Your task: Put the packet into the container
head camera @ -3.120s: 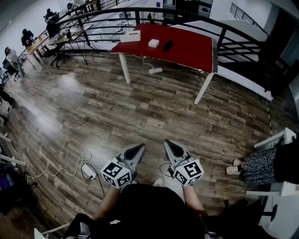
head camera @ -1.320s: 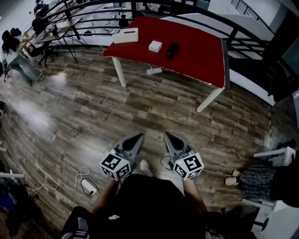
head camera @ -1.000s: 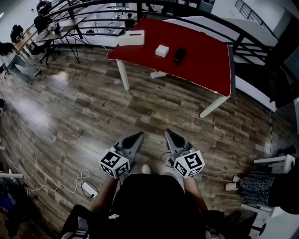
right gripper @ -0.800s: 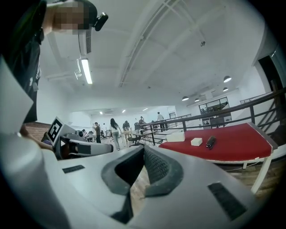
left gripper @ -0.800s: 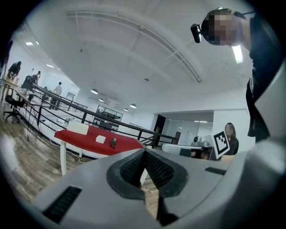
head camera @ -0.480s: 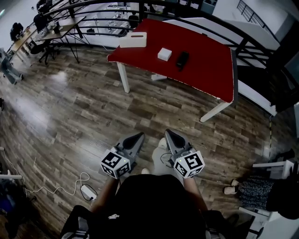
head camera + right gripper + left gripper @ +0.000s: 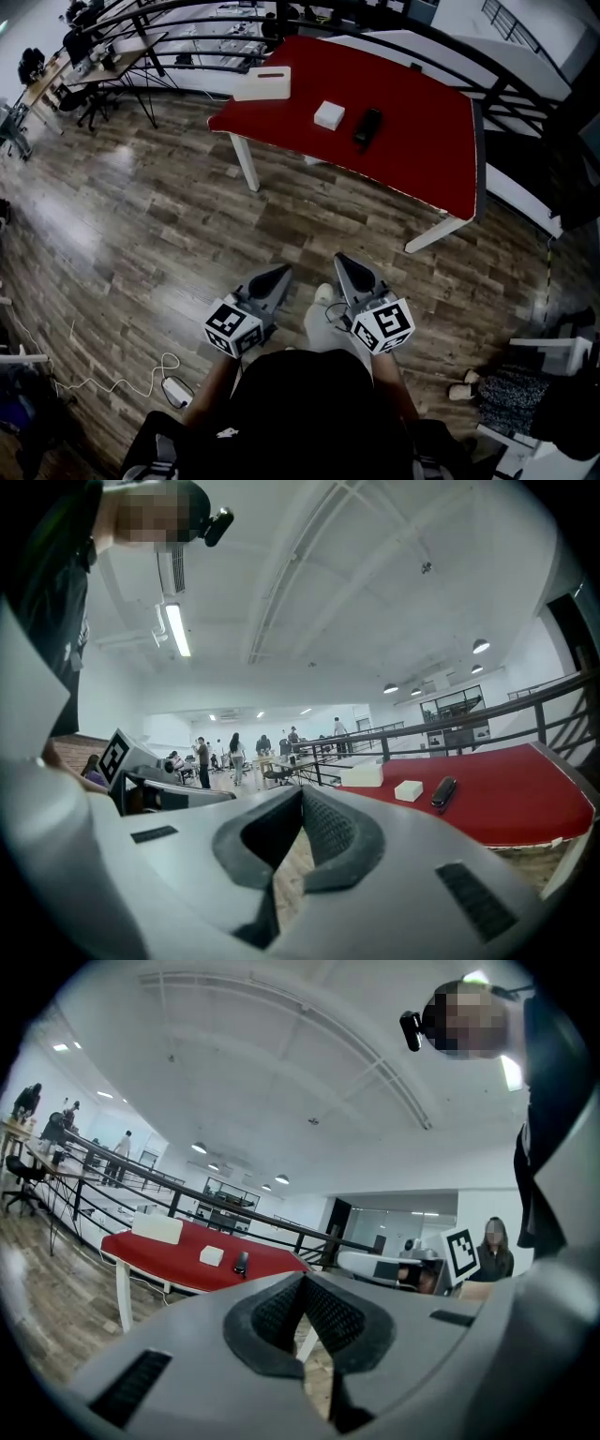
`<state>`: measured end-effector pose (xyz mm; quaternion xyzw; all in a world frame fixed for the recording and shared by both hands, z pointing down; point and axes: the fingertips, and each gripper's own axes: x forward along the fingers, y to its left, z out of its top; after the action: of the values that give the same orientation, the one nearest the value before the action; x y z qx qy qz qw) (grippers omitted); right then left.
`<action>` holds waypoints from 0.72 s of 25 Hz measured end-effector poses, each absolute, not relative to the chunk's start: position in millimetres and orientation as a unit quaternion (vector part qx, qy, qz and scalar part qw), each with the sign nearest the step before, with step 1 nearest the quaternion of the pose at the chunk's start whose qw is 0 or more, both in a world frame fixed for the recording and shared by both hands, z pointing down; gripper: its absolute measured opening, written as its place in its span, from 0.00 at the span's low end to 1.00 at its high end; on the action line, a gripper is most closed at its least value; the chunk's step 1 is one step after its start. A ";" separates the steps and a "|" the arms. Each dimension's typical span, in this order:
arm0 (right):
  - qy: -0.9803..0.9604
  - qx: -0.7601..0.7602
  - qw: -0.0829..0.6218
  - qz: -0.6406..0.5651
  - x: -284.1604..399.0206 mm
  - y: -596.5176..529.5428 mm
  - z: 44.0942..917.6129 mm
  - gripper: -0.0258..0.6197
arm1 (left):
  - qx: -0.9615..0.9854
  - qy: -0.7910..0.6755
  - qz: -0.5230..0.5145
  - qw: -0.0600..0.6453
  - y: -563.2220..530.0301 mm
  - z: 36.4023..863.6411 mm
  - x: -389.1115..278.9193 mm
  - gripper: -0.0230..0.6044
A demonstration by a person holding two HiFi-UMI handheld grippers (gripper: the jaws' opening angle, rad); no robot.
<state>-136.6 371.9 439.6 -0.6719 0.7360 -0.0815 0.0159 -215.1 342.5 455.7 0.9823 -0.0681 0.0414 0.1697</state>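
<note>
Change since the earlier frames: the red table [image 7: 422, 141] had drawn nearer and filled more of the head view as the person walked toward it across the wooden floor [image 7: 141, 206]. Both grippers had kept their station low in front of the body.

- Left gripper [image 7: 282, 272]: jaws closed tip to tip, nothing between them. Carried roughly level and pointing ahead at the table, forearm tucked close to the torso.
- Right gripper [image 7: 340, 260]: jaws likewise pressed together and empty. Carried level, parallel to the left gripper and just beside it.
- Small white packet [image 7: 329, 115]: lay flat near the middle of the table top, well apart from both grippers.
- Long white container [image 7: 262, 82]: stood at the table's far left corner, apart from the packet. A dark slot showed in its top, but at this range it was probably, not certainly, the intended receptacle.
- Black object [image 7: 367, 127]: lay just beside the packet, on its right.

Step in hand, as judged: the approach only. Nothing had been grasped, and the packet was not yet within reach.

Next move, as judged: close the remaining distance to the table edge, open one gripper's jaws, and bring them down around the packet without disturbing the black object.
</note>
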 end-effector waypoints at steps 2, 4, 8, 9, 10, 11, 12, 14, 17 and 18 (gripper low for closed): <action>0.736 -0.672 0.016 -0.085 -118.9 359.4 442.3 0.07 | 0.982 -0.070 0.051 0.166 330.5 459.2 -198.4 0.05; 0.737 -0.670 0.015 -0.087 -102.3 347.1 441.9 0.07 | 0.983 -0.070 0.054 0.162 318.8 459.2 -181.5 0.05; 0.740 -0.665 0.014 -0.095 -70.5 326.0 445.9 0.07 | 0.981 -0.076 0.058 0.168 297.1 459.5 -147.7 0.05; 0.741 -0.664 0.014 -0.097 -62.3 320.6 446.9 0.07 | 0.981 -0.078 0.059 0.168 291.7 459.3 -139.1 0.05; 0.742 -0.663 0.014 -0.098 -54.1 314.7 447.2 0.07 | 0.981 -0.079 0.060 0.168 286.4 458.4 -130.7 0.05; 0.743 -0.662 0.016 -0.099 -45.6 308.6 447.2 0.07 | 0.981 -0.079 0.060 0.167 281.5 457.1 -122.7 0.05; 0.743 -0.662 0.018 -0.100 -36.8 302.5 446.7 0.07 | 0.981 -0.079 0.060 0.166 276.8 455.9 -114.7 0.05; 0.744 -0.661 0.022 -0.099 -18.4 290.6 444.4 0.07 | 0.982 -0.078 0.062 0.162 267.6 454.9 -97.5 0.05; 0.746 -0.658 0.029 -0.096 8.6 278.1 443.1 0.07 | 0.982 -0.081 0.065 0.156 257.5 452.5 -71.8 0.05; 0.747 -0.657 0.032 -0.095 16.3 275.3 442.3 0.07 | 0.983 -0.082 0.064 0.153 255.5 451.0 -64.3 0.05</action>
<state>16.3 275.3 442.3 -0.6574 0.7468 -0.0955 0.0319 -64.3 255.5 451.0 0.9827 -0.0822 0.0643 0.1532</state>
